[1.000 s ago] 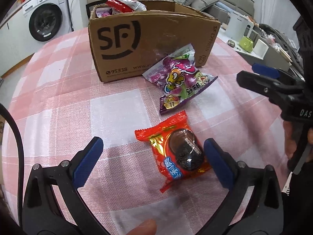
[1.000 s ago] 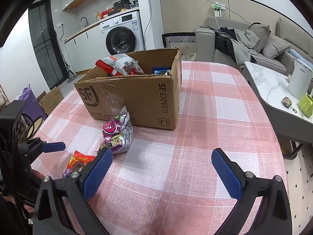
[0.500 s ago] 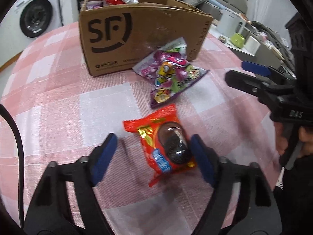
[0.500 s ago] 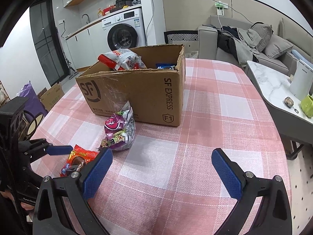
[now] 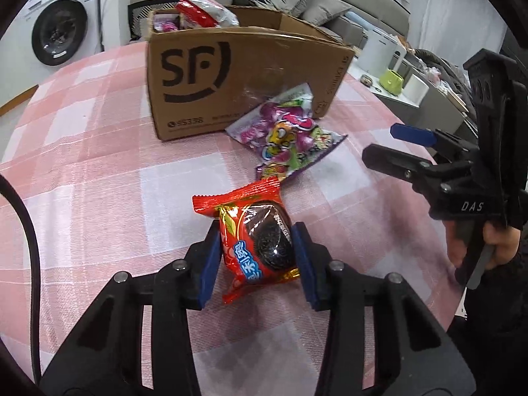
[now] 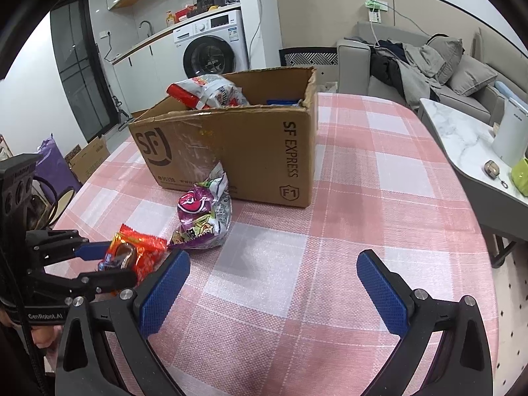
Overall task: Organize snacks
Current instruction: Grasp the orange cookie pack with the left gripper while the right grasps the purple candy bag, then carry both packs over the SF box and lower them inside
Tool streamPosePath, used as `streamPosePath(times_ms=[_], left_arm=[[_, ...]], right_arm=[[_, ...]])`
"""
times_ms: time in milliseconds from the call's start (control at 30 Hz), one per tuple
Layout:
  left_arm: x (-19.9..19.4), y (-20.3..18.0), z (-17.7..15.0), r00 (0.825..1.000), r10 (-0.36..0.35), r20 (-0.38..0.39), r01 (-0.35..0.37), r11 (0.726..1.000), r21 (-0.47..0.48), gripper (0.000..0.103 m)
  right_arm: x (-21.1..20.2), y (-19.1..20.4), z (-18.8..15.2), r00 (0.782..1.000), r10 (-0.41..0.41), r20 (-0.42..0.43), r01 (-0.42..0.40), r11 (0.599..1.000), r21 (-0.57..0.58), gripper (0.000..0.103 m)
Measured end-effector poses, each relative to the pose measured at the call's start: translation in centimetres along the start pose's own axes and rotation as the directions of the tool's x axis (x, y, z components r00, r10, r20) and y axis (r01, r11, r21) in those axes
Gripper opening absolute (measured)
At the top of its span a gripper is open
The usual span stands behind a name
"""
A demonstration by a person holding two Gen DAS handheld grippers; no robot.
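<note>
My left gripper (image 5: 255, 257) is shut on a red cookie packet (image 5: 255, 231) resting on the pink checked tablecloth; it also shows in the right wrist view (image 6: 132, 257). A purple candy bag (image 5: 290, 138) lies just beyond, against the brown SF cardboard box (image 5: 237, 82), which holds a red-and-white snack bag (image 5: 204, 13). My right gripper (image 6: 270, 283) is open and empty over the cloth, to the right of the packet; it shows at the right of the left wrist view (image 5: 399, 148).
The round table's edge (image 6: 462, 204) curves at the right, with a marble side table (image 6: 462, 138) and sofa beyond. A washing machine (image 6: 211, 52) stands behind the box.
My left gripper moved forward and closed its pads onto the red cookie packet. The right gripper drew slightly nearer the box and stayed open.
</note>
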State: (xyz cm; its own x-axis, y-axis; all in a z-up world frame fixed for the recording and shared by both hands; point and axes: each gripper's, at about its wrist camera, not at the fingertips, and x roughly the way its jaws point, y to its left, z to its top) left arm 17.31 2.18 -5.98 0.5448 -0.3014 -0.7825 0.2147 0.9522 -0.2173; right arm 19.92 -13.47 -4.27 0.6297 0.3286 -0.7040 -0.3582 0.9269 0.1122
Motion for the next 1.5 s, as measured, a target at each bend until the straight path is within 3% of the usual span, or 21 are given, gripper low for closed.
streamPosePath(times_ms=[267, 467, 600, 700, 933, 1033, 1500], left_arm=[[-0.9, 2.3, -0.7, 0.999, 0.007, 0.037, -0.005, 0.998, -0.057, 0.039], [-1.6, 3.4, -0.6, 0.998, 0.025, 0.059, -0.020, 0.996, -0.081, 0.039], [-1.6, 3.7, -0.4, 0.998, 0.031, 0.060, -0.026, 0.996, -0.085, 0.039], [-1.6, 3.7, -0.5, 0.998, 0.036, 0.060, -0.031, 0.996, -0.087, 0.039], [-1.6, 3.9, -0.7, 0.997, 0.043, 0.062, -0.036, 0.994, -0.103, 0.039], [-1.6, 3.9, -0.7, 0.997, 0.042, 0.063, -0.035, 0.994, -0.106, 0.039], [-1.9, 2.8, -0.7, 0.995, 0.044, 0.094, -0.036, 0.995, -0.091, 0.039]], right_arm=[[1.8, 1.1, 0.6, 0.993, 0.120, -0.022, -0.119, 0.992, 0.029, 0.103], [3.7, 3.2, 1.9, 0.990, 0.137, -0.035, -0.137, 0.991, -0.005, 0.098], [5.7, 3.9, 2.5, 0.985, 0.154, -0.073, -0.154, 0.988, 0.006, 0.084], [6.8, 4.0, 2.9, 0.984, 0.162, -0.077, -0.160, 0.987, 0.032, 0.082], [7.7, 4.3, 3.0, 0.977, 0.192, -0.090, -0.190, 0.981, 0.036, 0.048], [7.0, 4.4, 2.6, 0.973, 0.220, -0.070, -0.219, 0.975, 0.027, 0.041], [1.8, 2.3, 0.1, 0.978, 0.205, 0.039, -0.206, 0.978, 0.023, 0.038]])
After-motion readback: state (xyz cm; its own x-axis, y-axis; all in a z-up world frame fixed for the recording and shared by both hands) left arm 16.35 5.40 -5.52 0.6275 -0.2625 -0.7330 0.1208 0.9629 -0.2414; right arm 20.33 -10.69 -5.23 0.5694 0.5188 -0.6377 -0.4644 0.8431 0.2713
